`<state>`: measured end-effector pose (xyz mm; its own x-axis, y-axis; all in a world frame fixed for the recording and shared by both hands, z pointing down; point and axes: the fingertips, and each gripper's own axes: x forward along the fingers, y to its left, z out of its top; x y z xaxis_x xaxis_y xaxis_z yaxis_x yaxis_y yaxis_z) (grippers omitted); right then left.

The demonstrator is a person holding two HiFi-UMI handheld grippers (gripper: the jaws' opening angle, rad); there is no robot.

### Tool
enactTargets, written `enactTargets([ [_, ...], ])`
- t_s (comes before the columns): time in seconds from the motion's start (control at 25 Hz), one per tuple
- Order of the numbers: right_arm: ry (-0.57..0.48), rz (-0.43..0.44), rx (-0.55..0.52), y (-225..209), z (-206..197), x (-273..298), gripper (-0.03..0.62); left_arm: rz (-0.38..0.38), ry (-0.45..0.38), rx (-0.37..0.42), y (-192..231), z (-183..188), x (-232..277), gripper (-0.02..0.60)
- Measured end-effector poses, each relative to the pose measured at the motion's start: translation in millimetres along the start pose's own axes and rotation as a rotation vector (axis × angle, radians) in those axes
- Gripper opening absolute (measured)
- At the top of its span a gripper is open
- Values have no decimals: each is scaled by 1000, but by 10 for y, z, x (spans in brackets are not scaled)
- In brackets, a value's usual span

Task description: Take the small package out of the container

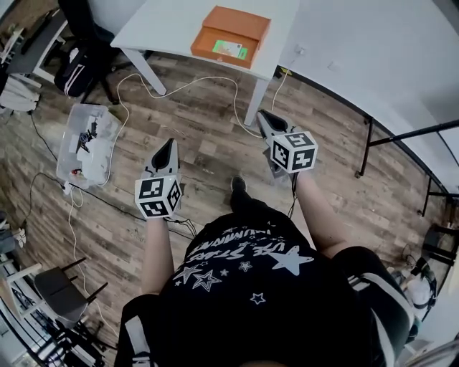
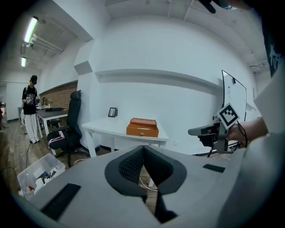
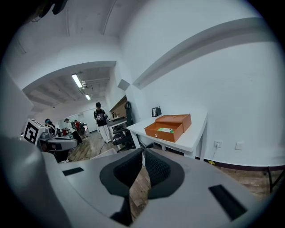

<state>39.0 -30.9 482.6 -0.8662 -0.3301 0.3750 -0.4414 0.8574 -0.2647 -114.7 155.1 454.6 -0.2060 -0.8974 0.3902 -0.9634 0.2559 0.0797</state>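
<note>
The left gripper (image 1: 170,143) and right gripper (image 1: 262,115) hang pressed together, empty, well apart from the box (image 1: 240,21) holding the package (image 1: 229,49).

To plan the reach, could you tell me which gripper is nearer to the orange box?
Right. The right gripper hovers near the white table, short of the orange box; the left gripper is farther back and off to the left.

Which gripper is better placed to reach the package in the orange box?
The right gripper, probably: its tips are close to the table, nearer the orange box; the left gripper is farther back over the floor. Both are shut.
</note>
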Motion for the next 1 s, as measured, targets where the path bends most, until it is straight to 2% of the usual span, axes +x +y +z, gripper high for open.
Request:
enactTargets([
  [0.56,-39,-25,-4,-1054,774,758,54,-27,-36,47,35,791,1405,20],
  [1.0,-28,-48,45,-1323,792,936,54,-76,-14,82,-54,947,1804,20],
])
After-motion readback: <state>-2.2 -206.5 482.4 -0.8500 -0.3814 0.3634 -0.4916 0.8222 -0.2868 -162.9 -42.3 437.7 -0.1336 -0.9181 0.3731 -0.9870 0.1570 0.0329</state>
